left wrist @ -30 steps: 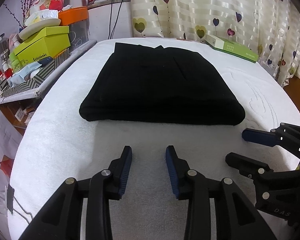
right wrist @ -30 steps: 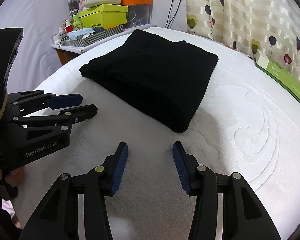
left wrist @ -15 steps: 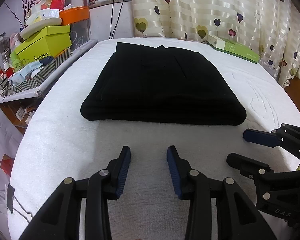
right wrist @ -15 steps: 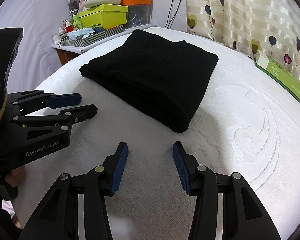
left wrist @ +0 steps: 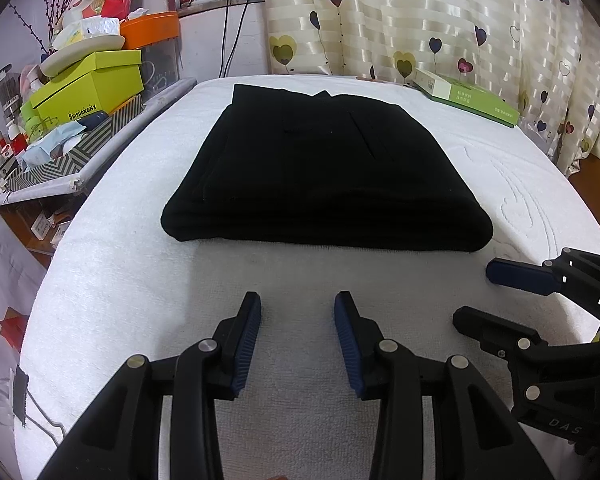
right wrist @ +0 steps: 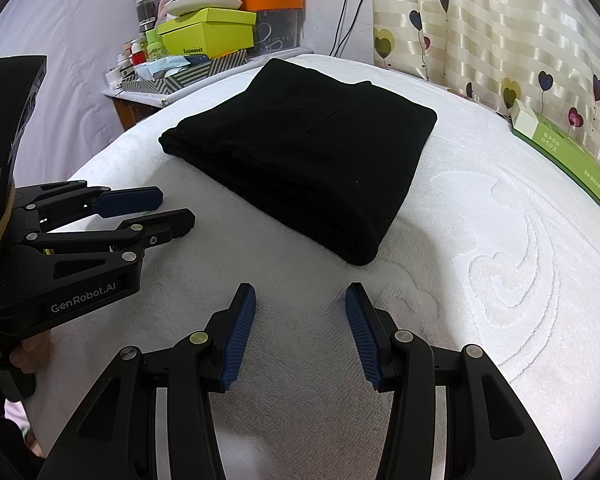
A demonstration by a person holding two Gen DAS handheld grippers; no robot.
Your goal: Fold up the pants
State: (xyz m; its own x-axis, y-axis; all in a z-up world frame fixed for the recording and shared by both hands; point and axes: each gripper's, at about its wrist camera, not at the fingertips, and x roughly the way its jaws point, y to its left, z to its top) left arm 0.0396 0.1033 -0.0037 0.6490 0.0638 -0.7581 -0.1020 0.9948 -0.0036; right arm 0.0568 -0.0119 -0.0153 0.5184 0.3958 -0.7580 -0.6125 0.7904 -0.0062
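- White textured towel covers the desk, heart-print curtains hang behind it.
- Far left: cluttered side shelf with a lime green box.
- Left hand-held gripper hovers over bare towel, jaws apart, holding nothing.
- Black pants lie folded mid-desk, just beyond both grippers.
- Right hand-held gripper is spread wide, also empty.
- Green flat box sits far right.

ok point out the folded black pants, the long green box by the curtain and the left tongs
folded black pants point(left wrist: 320, 168), left wrist view, middle of the top layer
long green box point(right wrist: 560, 152), right wrist view, its green side face
left tongs point(left wrist: 298, 332), left wrist view, midway between the fingertips, open over the white towel
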